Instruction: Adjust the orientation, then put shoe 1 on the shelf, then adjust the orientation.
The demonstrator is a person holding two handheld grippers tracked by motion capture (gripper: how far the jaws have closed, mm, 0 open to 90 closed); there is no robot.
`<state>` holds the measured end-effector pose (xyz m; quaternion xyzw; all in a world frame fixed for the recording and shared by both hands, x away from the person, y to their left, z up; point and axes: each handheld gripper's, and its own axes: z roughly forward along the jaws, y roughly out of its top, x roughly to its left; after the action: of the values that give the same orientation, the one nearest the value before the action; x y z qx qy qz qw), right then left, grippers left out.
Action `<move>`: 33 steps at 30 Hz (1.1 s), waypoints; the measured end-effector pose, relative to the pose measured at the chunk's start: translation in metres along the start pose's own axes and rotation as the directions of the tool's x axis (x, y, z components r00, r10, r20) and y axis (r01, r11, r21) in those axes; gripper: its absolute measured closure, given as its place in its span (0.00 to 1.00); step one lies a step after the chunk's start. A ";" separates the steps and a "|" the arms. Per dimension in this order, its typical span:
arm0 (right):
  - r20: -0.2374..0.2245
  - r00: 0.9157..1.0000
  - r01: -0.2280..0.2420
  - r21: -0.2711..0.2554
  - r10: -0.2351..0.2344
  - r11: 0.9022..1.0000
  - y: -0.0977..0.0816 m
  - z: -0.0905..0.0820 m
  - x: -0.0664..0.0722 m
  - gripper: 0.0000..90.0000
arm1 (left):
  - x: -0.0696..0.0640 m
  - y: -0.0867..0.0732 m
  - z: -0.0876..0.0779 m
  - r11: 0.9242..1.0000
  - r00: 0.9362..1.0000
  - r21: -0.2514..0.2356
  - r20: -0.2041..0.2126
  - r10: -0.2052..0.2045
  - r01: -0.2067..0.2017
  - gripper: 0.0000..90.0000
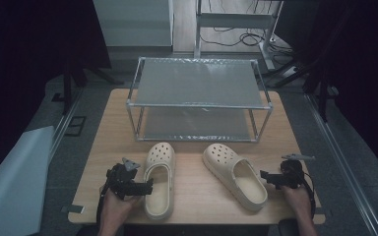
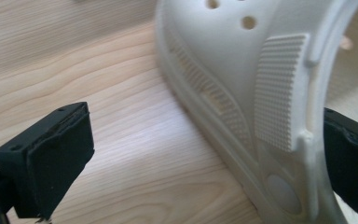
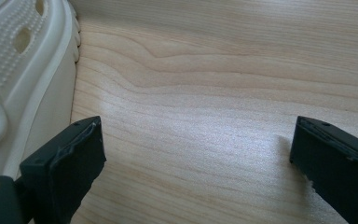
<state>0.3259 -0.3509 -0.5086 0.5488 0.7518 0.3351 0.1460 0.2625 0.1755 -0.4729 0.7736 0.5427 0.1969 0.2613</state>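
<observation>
place: we take it for a lab or recording studio | signs: we see black curtains (image 1: 29,39) around a lone wooden table (image 1: 197,191), loose cables (image 1: 236,37) on the floor, a metal frame stand (image 1: 236,19) behind.

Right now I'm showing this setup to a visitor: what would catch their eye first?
Probably the two cream clogs at the table's near edge: the left clog and the right clog, toes pointing toward the metal two-shelf rack behind them. Next, the left gripper with open jaws straddling the left clog's side wall, and the right gripper, open beside the right clog.
</observation>
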 end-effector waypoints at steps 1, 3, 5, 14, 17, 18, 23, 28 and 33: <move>0.001 1.000 0.000 0.000 0.000 1.000 0.000 0.000 0.000 0.03 | 0.003 -0.001 -0.001 1.000 1.000 -0.001 -0.003 -0.003 0.003 0.01; 0.002 1.000 -0.002 0.000 0.002 1.000 0.000 0.000 0.000 0.03 | 0.008 -0.001 -0.002 1.000 1.000 0.000 -0.011 -0.004 0.004 0.03; 0.003 1.000 -0.004 -0.001 0.004 1.000 0.000 0.000 0.000 0.03 | 0.013 -0.001 -0.003 1.000 1.000 -0.004 -0.021 -0.007 0.007 0.05; 0.004 1.000 -0.002 0.001 0.002 1.000 0.000 0.000 0.000 0.03 | 0.025 -0.002 -0.002 1.000 0.999 -0.012 0.038 -0.008 0.008 0.18; 0.003 1.000 0.000 0.000 0.000 1.000 0.000 0.000 0.000 0.03 | 0.020 0.001 0.002 1.000 0.998 -0.007 0.065 0.021 -0.021 0.29; 0.003 1.000 0.000 0.000 0.000 1.000 0.000 0.000 0.000 0.03 | 0.020 0.001 0.002 1.000 0.998 -0.007 0.065 0.021 -0.021 0.32; 0.003 1.000 -0.004 -0.002 0.004 1.000 0.000 0.000 0.000 0.03 | 0.015 0.010 0.013 0.997 0.991 0.043 0.119 0.066 -0.072 0.55; 0.003 1.000 -0.006 -0.005 0.006 1.000 0.000 -0.001 0.000 0.03 | 0.013 0.014 0.013 0.996 0.988 0.060 0.141 0.057 -0.066 0.80; 0.001 1.000 -0.008 -0.006 0.008 1.000 -0.001 -0.001 -0.001 0.03 | 0.024 0.016 0.013 0.999 0.988 0.053 0.151 0.005 -0.013 0.85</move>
<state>0.3250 -0.3520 -0.5081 0.5515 0.7486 0.3377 0.1465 0.2897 0.1915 -0.4730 0.7955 0.5229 0.1242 0.2800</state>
